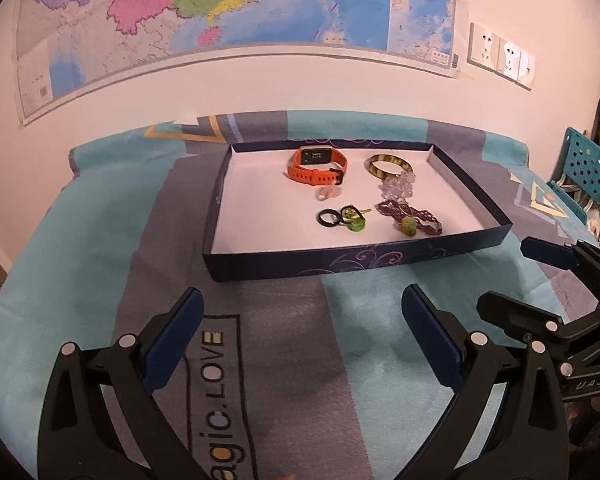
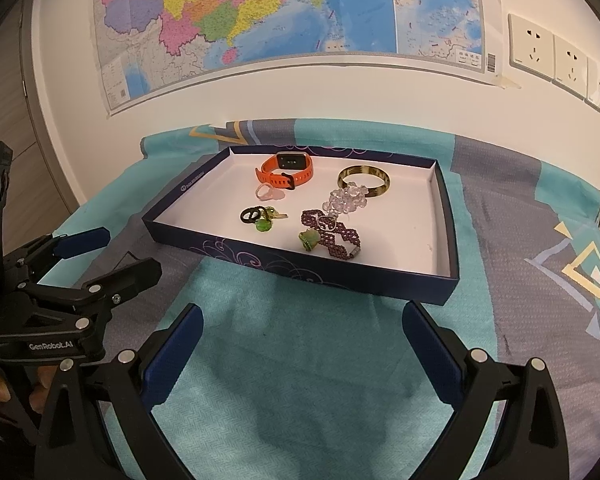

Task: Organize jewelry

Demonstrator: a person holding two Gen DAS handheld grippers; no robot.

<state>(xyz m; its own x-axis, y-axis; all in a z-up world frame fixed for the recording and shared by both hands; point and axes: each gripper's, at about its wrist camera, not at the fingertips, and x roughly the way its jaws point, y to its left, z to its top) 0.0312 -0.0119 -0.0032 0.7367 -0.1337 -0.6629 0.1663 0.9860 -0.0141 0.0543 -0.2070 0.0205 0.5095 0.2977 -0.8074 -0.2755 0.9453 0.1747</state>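
Observation:
A shallow dark blue box [image 1: 340, 266] [image 2: 284, 265] with a white floor lies on the cloth. In it are an orange watch [image 1: 318, 164] [image 2: 286, 170], a brown bangle [image 1: 388, 165] [image 2: 363, 180], a clear bead bracelet [image 1: 398, 186] [image 2: 346, 199], a purple beaded bracelet [image 1: 414, 218] [image 2: 334, 236], a pink ring [image 1: 327, 194] [image 2: 269, 192], black rings [image 1: 330, 216] [image 2: 252, 215] and green rings [image 1: 357, 224] [image 2: 308, 239]. My left gripper [image 1: 302, 308] [image 2: 116, 254] is open and empty in front of the box. My right gripper [image 2: 302, 322] [image 1: 512, 276] is open and empty too.
A teal and grey patterned cloth [image 1: 100, 240] [image 2: 520, 240] covers the table. A map [image 1: 220, 4] [image 2: 280, 8] and wall sockets [image 2: 548, 52] are on the wall behind. A teal perforated chair [image 1: 584, 168] stands at the right.

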